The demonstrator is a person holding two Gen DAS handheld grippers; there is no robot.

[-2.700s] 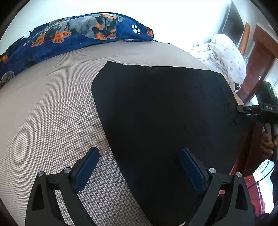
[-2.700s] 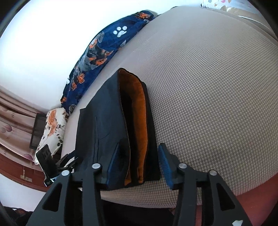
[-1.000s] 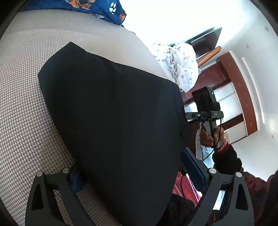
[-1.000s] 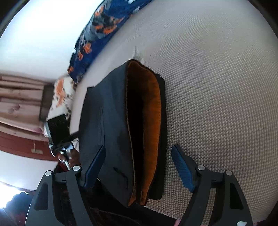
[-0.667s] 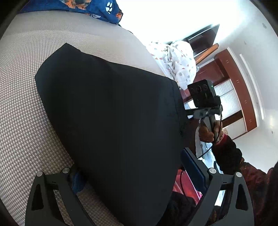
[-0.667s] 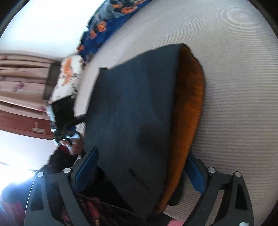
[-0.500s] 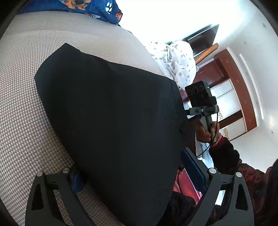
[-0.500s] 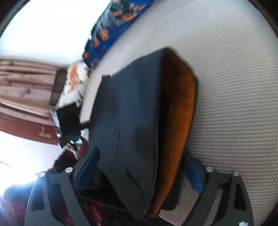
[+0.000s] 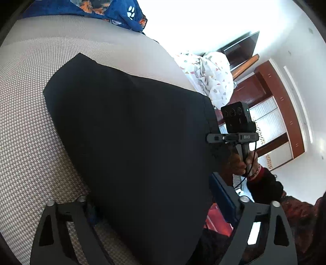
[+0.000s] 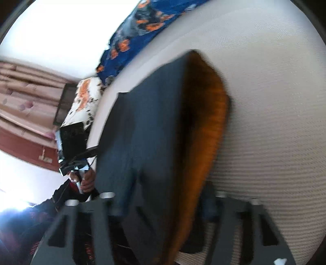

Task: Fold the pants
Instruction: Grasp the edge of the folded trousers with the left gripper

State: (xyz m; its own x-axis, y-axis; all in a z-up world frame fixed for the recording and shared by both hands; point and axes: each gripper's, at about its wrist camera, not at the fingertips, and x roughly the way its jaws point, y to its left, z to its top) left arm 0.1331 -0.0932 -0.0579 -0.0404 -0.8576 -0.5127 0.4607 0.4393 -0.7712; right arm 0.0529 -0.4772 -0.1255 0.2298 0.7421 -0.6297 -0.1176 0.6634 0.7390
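The folded black pants (image 9: 132, 142) lie on the beige checked bed cover (image 9: 30, 132). In the right wrist view they show a dark outer layer (image 10: 146, 132) and an orange lining (image 10: 207, 132) at the open edge. My left gripper (image 9: 154, 203) has its jaws wide apart on either side of the near edge of the pants. My right gripper (image 10: 163, 205) straddles the opposite edge, jaws apart; this view is blurred. It also shows at the far edge in the left wrist view (image 9: 234, 136).
A blue dog-print blanket (image 9: 114, 10) lies along the far side of the bed. A white patterned cloth (image 9: 207, 73) is heaped at the bed's end, with wooden furniture (image 9: 264, 95) behind. A floral pillow (image 10: 81, 102) and curtains (image 10: 24, 85) show on the other side.
Both grippers moved in from the bed surface to straddle the pants' edges. Over the last second the right wrist view swung and blurred; the left barely shifted.
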